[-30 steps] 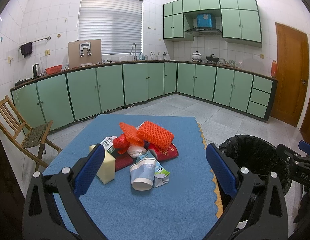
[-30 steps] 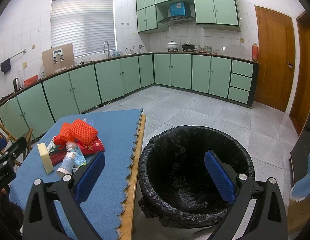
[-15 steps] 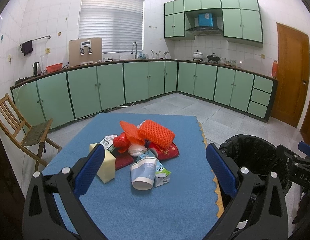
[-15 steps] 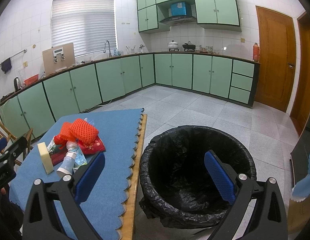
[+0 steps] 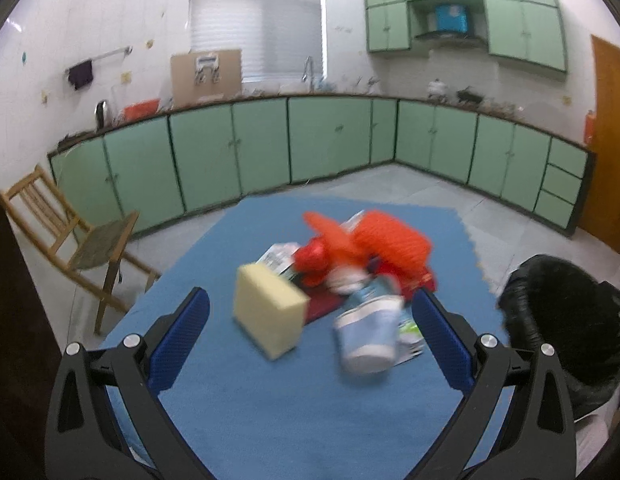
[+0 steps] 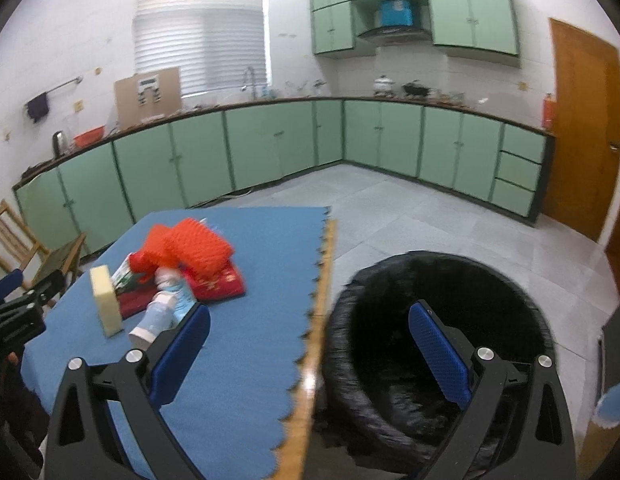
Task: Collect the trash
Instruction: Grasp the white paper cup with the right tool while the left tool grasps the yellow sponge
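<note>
A heap of trash lies on the blue table mat (image 5: pixel 293 412): a yellow sponge (image 5: pixel 269 314), a pale blue cup on its side (image 5: pixel 370 330), orange foam netting (image 5: pixel 390 240) and a red packet (image 6: pixel 219 282). My left gripper (image 5: pixel 310 332) is open, close in front of the sponge and the cup, nothing between its fingers. My right gripper (image 6: pixel 310 344) is open too, hanging over the table edge and the black-lined bin (image 6: pixel 438 360). The heap appears in the right wrist view as well, with the sponge (image 6: pixel 105 306) and the cup (image 6: pixel 157 316) nearest.
The bin (image 5: pixel 566 320) stands on the floor just right of the table. A wooden folding chair (image 5: pixel 69 240) is at the table's left. Green cabinets (image 5: pixel 330 140) line the walls, and a wooden door (image 6: pixel 586 132) is at the right.
Both grippers have moved forward and down toward the table, so the heap looks larger and blurred. The right view has swung left. Both stay open.
</note>
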Tool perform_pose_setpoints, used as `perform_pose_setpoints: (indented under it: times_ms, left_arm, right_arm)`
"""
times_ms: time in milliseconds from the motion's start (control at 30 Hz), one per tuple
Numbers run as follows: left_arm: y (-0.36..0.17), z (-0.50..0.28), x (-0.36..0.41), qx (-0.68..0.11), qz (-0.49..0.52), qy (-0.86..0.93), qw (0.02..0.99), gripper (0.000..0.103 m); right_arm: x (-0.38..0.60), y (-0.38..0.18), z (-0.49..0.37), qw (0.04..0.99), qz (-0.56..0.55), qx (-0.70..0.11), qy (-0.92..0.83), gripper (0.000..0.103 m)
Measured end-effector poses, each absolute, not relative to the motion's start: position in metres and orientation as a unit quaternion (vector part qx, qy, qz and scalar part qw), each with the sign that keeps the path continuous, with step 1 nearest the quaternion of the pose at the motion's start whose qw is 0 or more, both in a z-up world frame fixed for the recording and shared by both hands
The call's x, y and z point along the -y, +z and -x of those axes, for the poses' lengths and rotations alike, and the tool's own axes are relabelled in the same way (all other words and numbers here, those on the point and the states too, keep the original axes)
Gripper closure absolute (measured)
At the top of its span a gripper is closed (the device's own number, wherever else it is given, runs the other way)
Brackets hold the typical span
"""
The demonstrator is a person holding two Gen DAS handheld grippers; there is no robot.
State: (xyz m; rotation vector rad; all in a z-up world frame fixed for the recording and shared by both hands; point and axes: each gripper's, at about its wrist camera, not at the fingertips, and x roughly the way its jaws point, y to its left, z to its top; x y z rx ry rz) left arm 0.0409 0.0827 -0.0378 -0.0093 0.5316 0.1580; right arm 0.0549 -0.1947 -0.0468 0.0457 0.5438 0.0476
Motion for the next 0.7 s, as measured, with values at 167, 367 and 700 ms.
perform_pose_setpoints:
  times_ms: [167, 367, 700]
  left_arm:
    - [-0.061, -0.051, -0.109, -0.28, 0.002, 0.104, 0.954, 0.005]
    - [-0.088, -0.064, -0.122, -0.306, 0.002, 0.106, 0.946, 0.005]
    - [-0.114, -0.08, -0.15, -0.325, -0.008, 0.13, 0.937, 0.005]
  right_arm:
    - [0.159, -0.068, -0.082, 0.957, -0.024, -0.282, 0.064, 0.011]
    - [0.126, -0.098, -0.109, 0.947, -0.01, -0.308, 0.087, 0.022]
    - [0.079, -0.125, -0.132, 0.93, -0.008, -0.339, 0.14, 0.027]
